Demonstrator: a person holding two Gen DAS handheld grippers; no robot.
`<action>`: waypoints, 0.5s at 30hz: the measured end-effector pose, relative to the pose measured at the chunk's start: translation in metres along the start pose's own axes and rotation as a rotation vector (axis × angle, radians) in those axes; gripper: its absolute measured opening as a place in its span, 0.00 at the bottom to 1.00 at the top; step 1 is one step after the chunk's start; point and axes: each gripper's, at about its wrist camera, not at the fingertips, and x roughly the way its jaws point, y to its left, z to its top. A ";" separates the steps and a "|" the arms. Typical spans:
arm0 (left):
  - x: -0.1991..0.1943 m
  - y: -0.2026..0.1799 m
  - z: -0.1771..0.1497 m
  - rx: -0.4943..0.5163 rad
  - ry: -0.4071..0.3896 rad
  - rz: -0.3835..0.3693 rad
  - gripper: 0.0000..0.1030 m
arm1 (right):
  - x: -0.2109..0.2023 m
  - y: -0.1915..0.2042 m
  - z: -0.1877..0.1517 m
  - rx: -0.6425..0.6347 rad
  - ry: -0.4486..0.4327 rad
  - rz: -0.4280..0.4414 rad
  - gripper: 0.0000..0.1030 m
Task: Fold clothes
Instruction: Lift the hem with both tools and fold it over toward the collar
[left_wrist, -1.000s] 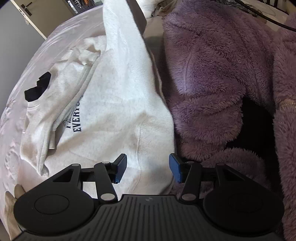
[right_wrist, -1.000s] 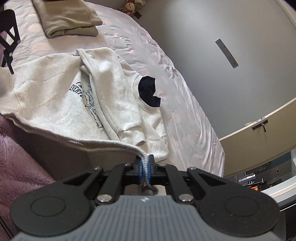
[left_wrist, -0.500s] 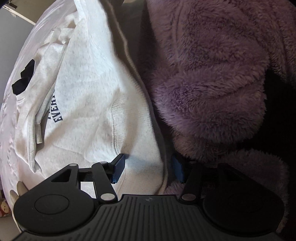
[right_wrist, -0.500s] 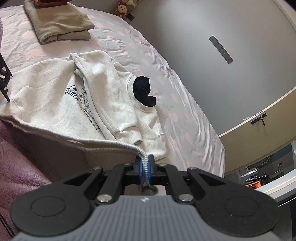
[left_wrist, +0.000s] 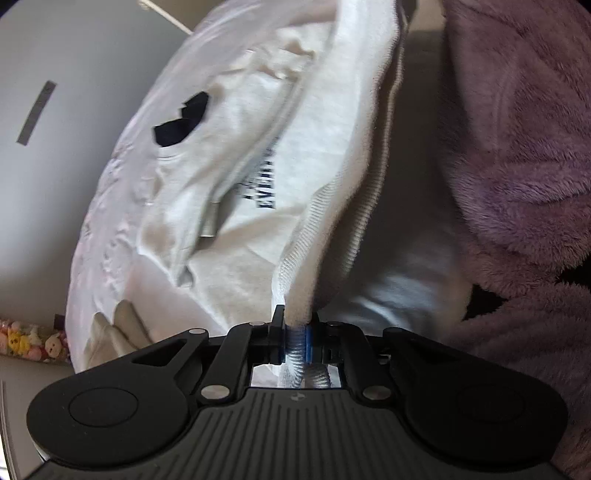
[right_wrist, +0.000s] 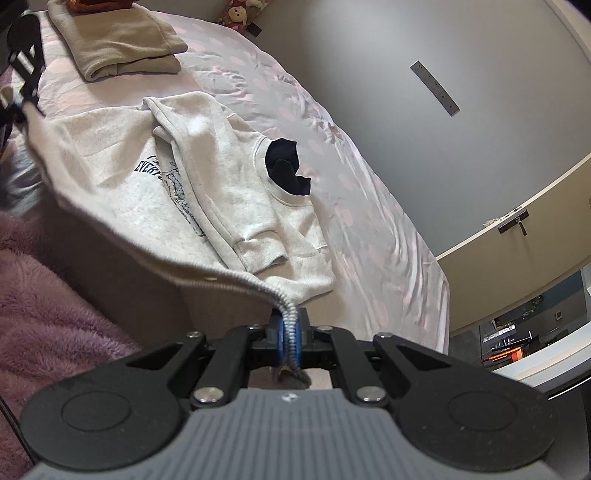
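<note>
Gripping the ribbed hem of one pale grey cotton sweatshirt (right_wrist: 207, 177) are two sets of tongs: the left tongs (left_wrist: 295, 338) clamped on one hem corner, the right tongs (right_wrist: 290, 341) clamped on the other. The hem is lifted and stretched between them; ahead of both tongs the sweatshirt's body, collar and one folded-over sleeve lie on the pink-patterned bed (right_wrist: 332, 147).

Count: one sweatshirt, one dark navy garment (right_wrist: 286, 168) showing through its neck opening, one folded beige garment (right_wrist: 118, 40) beyond the sweatshirt from the right tongs, one purple fleece blanket (left_wrist: 517, 147) to the right of the left tongs.

Obscured: the left wrist view is motion-blurred; the second sleeve cannot be made out. Small plush toys (left_wrist: 29, 339) at the left edge are too small to count.

Writing: dark chest print (right_wrist: 155, 170) reads partly "EVER", the remainder covered by the sleeve.
</note>
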 end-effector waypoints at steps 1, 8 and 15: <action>-0.009 0.008 -0.005 -0.012 -0.015 0.015 0.06 | -0.003 0.001 -0.002 0.003 -0.002 0.006 0.06; -0.058 0.017 -0.020 0.026 -0.072 0.100 0.05 | -0.036 0.029 -0.008 0.004 -0.043 0.021 0.06; -0.080 0.002 -0.019 0.051 -0.100 0.147 0.04 | -0.074 0.036 -0.013 0.002 -0.061 -0.014 0.06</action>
